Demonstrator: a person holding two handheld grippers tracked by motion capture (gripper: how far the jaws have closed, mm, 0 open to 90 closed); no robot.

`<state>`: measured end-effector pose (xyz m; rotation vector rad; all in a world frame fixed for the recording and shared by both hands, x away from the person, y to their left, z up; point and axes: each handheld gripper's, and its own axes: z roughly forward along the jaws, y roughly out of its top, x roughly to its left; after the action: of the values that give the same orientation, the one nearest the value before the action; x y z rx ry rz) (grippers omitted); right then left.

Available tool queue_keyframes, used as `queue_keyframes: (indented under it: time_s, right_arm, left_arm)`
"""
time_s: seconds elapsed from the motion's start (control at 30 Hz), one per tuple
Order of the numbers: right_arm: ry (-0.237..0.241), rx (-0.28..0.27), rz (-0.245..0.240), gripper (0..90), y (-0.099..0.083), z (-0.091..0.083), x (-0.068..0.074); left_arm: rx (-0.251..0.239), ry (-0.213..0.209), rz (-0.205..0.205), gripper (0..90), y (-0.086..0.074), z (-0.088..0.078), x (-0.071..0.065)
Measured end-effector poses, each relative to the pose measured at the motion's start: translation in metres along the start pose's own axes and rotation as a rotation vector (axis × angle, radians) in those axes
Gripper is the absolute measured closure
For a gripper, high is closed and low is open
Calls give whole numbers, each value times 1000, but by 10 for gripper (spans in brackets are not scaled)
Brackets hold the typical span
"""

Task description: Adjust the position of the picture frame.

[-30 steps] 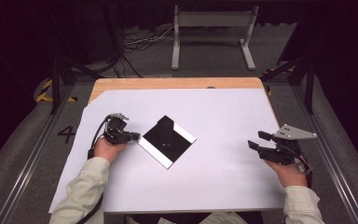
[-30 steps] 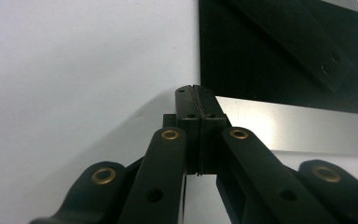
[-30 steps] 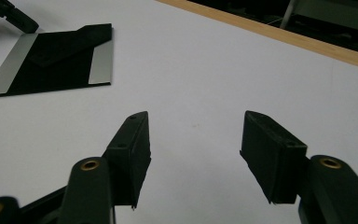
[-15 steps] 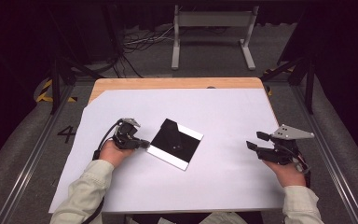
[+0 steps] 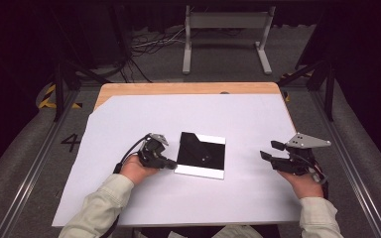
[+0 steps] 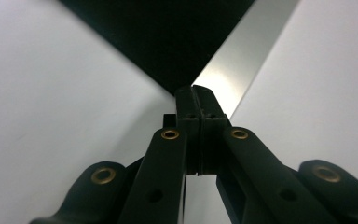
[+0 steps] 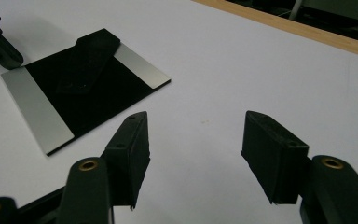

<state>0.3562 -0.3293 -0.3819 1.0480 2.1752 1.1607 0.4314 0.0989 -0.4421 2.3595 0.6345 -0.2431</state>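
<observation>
One white sheet (image 5: 258, 124) covers table; black plate with silver end strips (image 5: 201, 154) lies flat near its middle, small black slab (image 7: 86, 58) resting on top. Left gripper (image 5: 171, 164) clenched on nothing, tip touching plate's near-left corner (image 6: 193, 86). Right gripper (image 5: 268, 151) released, jaws wide, well apart to plate's right. Judged step: nudging plate square. Advice: keep tip low against edge, push slow and level, avoid riding over corner or shifting slab.

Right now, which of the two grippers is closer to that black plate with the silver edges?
Left. The left gripper has its shut fingers at the plate's near left corner. The right gripper hangs open well off to the plate's right, apart from it.
</observation>
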Motion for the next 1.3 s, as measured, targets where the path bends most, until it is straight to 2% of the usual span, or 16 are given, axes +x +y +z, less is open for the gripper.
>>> queue_keyframes:
  time_s: [0.1, 0.23, 0.3, 0.67, 0.77, 0.83, 0.9, 1.07, 1.2, 1.3]
  right_arm:
    - [6, 9, -4, 413, 0, 2, 2]
    - [10, 13, -9, 421, 0, 4, 3]
    - [16, 14, -11, 430, 0, 5, 3]
    - [24, 29, -23, 446, 0, 8, 5]
    - [29, 37, -18, 491, 1, 10, 6]
    - [41, 47, -1, 567, 3, 11, 5]
    - [58, 56, 11, 656, 6, 13, 7]
    - [72, 120, -33, 815, 17, 29, 13]
    - [74, 151, -49, 896, 29, 43, 13]
    - [81, 165, -46, 898, 36, 54, 12]
  left_arm:
    - [-2, -29, 19, 900, 5, 9, -7]
    - [-35, -91, 8, 900, 7, 21, -13]
    - [-41, -97, 8, 900, 8, 23, -14]
    - [-46, -53, 51, 900, 13, 27, -22]
    - [-55, -22, 60, 900, 13, 23, -23]
    - [-74, -14, 54, 900, 13, 17, -21]
    - [-96, 17, 48, 900, 11, 10, -18]
    - [-160, 67, 10, 900, 2, -10, -7]
    - [-214, 84, -5, 900, -11, -26, 5]
    - [-270, 132, -4, 900, -20, -41, 13]
